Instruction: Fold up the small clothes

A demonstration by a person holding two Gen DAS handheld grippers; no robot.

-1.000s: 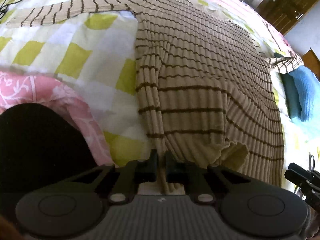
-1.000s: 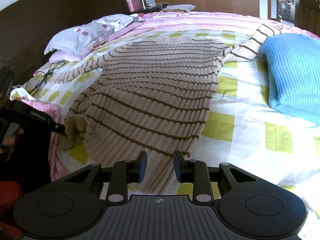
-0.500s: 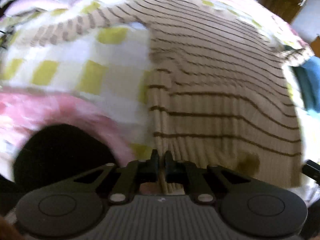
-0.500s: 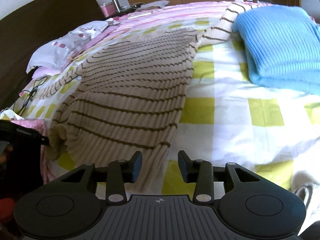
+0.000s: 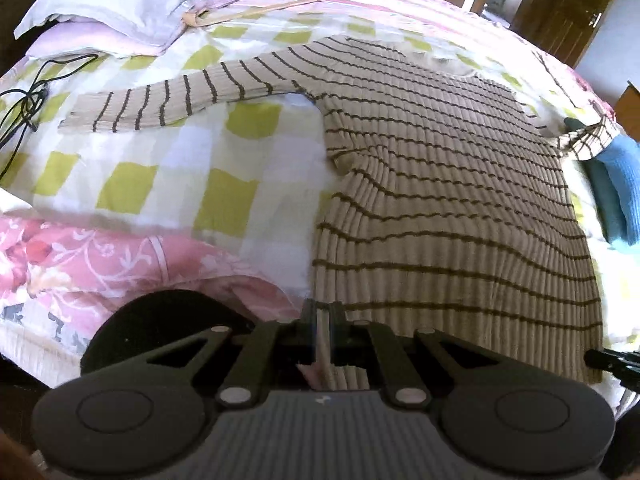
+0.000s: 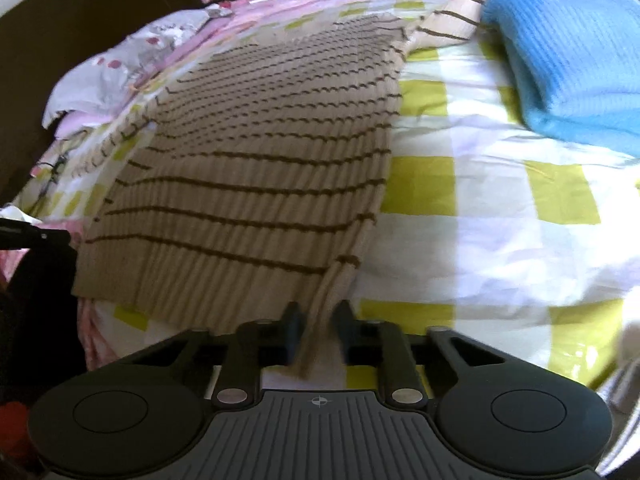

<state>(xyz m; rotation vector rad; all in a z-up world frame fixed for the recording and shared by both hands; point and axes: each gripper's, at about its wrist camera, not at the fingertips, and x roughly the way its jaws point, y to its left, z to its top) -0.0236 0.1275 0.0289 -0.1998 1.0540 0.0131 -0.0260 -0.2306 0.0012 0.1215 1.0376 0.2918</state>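
A beige sweater with thin brown stripes (image 5: pixel 440 184) lies spread flat on the checked bedsheet (image 5: pixel 168 168), one sleeve (image 5: pixel 172 100) stretched out to the left. My left gripper (image 5: pixel 323 320) is shut on the sweater's near left hem corner. In the right wrist view the same sweater (image 6: pixel 256 168) fills the left half. My right gripper (image 6: pixel 318 328) is closed on the sweater's near right hem corner, which runs down between the fingers. The far sleeve (image 6: pixel 452 20) lies against a blue garment.
A folded blue knit garment (image 6: pixel 568 48) lies at the right of the bed. Pillows (image 5: pixel 120 4) and a black cable (image 5: pixel 28 96) are at the far left. A pink floral quilt (image 5: pixel 100 264) bunches along the near left edge. A wooden door (image 5: pixel 560 4) stands beyond.
The right gripper moved onto the near right hem corner and closed on it. The left gripper pulled its corner back, and the curled hem is now stretched flat.
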